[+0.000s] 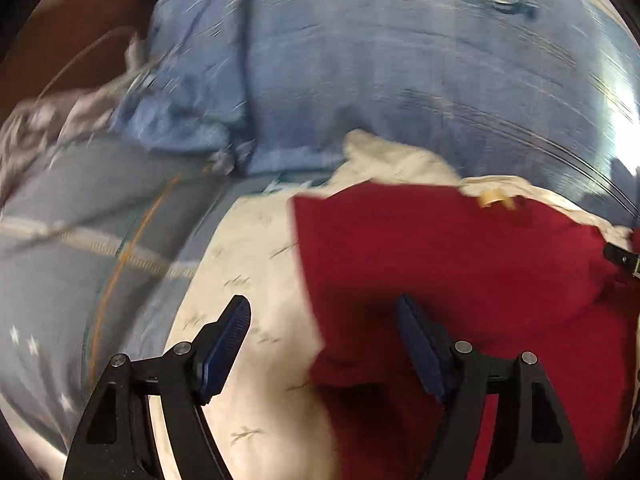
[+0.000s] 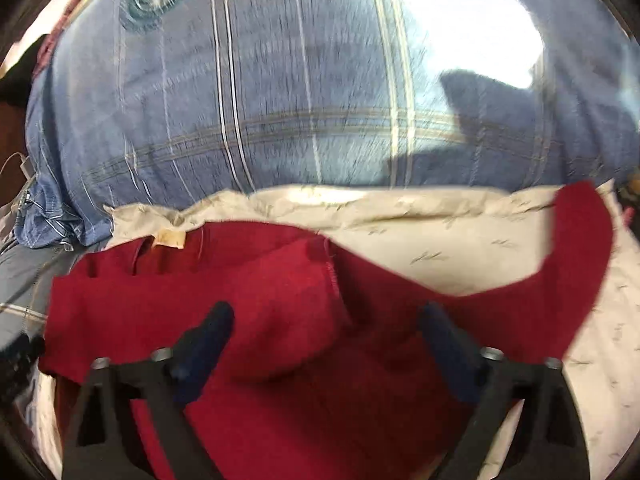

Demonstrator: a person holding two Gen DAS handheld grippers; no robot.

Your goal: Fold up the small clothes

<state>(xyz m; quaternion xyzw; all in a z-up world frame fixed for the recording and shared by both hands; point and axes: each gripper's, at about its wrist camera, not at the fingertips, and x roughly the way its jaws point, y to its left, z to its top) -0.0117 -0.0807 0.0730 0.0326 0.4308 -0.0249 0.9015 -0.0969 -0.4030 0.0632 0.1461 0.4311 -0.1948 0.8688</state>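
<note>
A dark red garment lies on a cream cloth with small leaf prints. It has a pale label at its far edge. My left gripper is open just above the garment's left edge, one finger over the cream cloth and the other over the red fabric. In the right wrist view the red garment is loosely folded, its label at the far left, and one part stretches away to the upper right. My right gripper hangs open over the fold, its pads clear of the fabric.
Blue striped bedding fills the far side of both views, with a bright sunlit patch on it. Crumpled grey fabric and a brown surface lie at the far left. The cream cloth reaches past the garment to the right.
</note>
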